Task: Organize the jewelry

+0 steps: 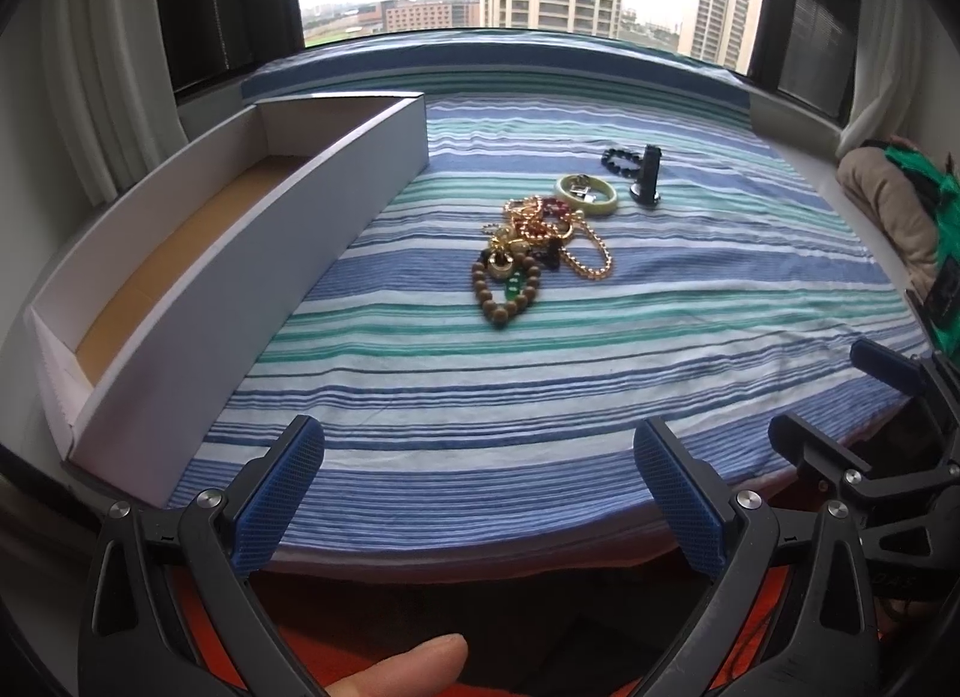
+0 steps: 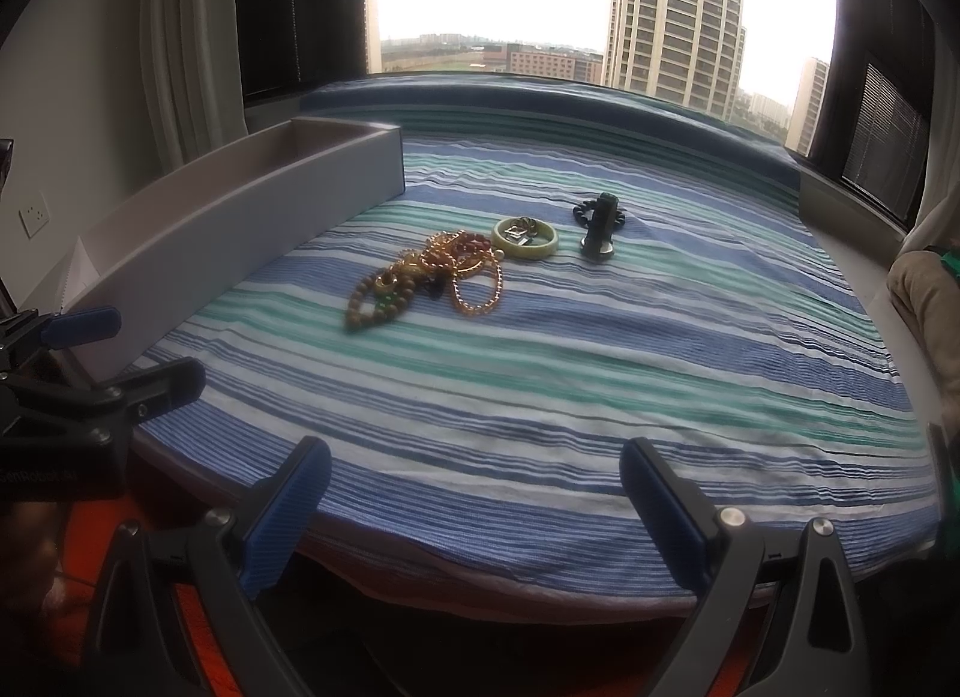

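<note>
A tangled heap of jewelry (image 1: pixel 534 244) lies mid-cloth: gold chains, red beads and a brown bead bracelet (image 1: pixel 507 292). Behind it lie a pale green bangle (image 1: pixel 585 194), a black bead bracelet (image 1: pixel 621 161) and a small black upright piece (image 1: pixel 648 175). The heap (image 2: pixel 429 277), bangle (image 2: pixel 525 238) and black piece (image 2: pixel 600 229) also show in the right wrist view. A long white open box (image 1: pixel 252 253) stands empty at the left, also in the right view (image 2: pixel 240 223). My left gripper (image 1: pixel 480 493) and right gripper (image 2: pixel 474 505) are open and empty at the near edge.
The striped blue-green cloth (image 1: pixel 540 385) covers a window seat. Curtains (image 1: pixel 108 66) hang at the left, a beige and green bundle (image 1: pixel 900 211) lies at the right. The right gripper shows in the left view (image 1: pixel 840 415), the left gripper in the right view (image 2: pixel 102 355).
</note>
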### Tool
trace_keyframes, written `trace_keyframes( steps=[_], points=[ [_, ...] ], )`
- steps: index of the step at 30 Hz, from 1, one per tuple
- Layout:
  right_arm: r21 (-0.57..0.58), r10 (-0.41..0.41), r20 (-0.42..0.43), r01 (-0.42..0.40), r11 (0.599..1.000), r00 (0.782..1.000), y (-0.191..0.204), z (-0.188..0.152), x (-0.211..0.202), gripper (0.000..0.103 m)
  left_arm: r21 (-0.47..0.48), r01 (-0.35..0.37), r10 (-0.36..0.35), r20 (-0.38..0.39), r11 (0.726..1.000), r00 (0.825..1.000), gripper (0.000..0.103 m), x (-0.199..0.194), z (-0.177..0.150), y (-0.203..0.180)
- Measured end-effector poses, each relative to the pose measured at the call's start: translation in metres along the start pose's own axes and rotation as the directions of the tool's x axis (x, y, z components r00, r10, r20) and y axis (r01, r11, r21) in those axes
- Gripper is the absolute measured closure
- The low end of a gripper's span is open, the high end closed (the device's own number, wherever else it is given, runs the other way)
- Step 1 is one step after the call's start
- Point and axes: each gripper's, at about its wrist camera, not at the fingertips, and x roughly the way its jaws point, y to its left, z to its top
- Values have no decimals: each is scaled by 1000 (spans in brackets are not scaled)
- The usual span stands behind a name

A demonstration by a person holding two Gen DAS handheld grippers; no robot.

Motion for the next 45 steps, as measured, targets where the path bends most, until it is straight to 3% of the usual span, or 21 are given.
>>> trace_keyframes(
  steps=[24, 37, 42, 45],
  points=[
    [2, -2, -1, 2, 1000, 1000, 1, -1, 0, 4, 14, -3, 3, -2, 1000, 1000, 0, 2, -2, -1],
    [55, -35, 0, 35, 998, 999, -20, -3, 7, 4, -36, 12, -14, -47, 999, 999, 0, 17, 1, 18],
    [56, -21, -5, 21, 998, 1000, -19, -5, 11, 4, -107, 42, -51, -79, 993, 996, 0, 31, 14, 35],
    [59, -12, -4, 12, 998, 1000, -19, -6, 11, 4, -87, 67, -74, -87, 994, 993, 0, 44, 32, 29]
  ],
)
